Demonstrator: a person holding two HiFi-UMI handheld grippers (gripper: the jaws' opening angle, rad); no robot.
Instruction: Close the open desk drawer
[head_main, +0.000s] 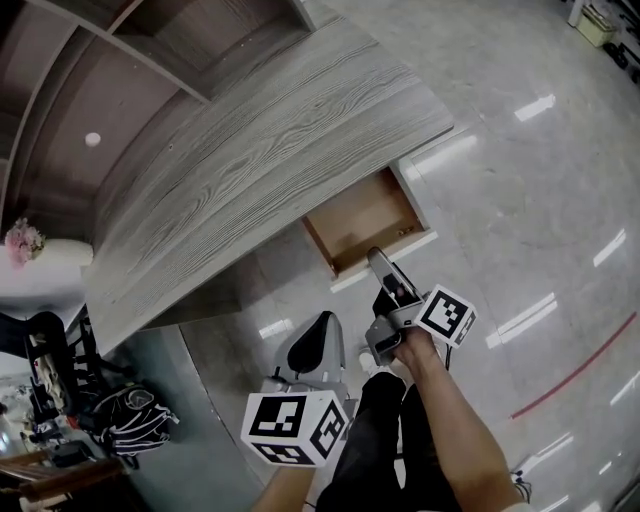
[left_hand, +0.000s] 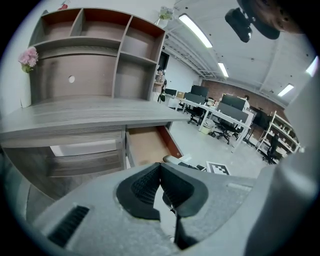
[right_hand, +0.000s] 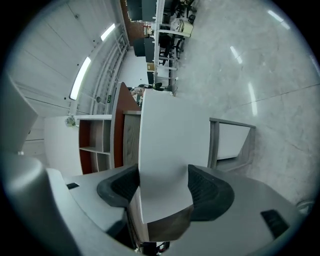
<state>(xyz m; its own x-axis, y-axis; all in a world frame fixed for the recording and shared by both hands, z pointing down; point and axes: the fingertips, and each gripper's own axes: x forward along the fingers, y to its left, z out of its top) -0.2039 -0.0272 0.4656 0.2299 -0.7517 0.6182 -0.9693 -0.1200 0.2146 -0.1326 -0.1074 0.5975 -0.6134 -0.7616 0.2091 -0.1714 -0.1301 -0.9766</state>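
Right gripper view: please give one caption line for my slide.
Right gripper, jaws open, straddles the white front of the open desk drawer.

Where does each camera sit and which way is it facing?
Head view: on the person's head, facing steeply down at the desk and open drawer; right tongs, right forearm and the left marker cube show.
Left gripper view: on the left tongs, shut, facing the desk's shelves and drawer.
Right gripper view: on the right tongs, rolled sideways, open astride the drawer front.
Shared: head and left gripper views both show the right tongs.
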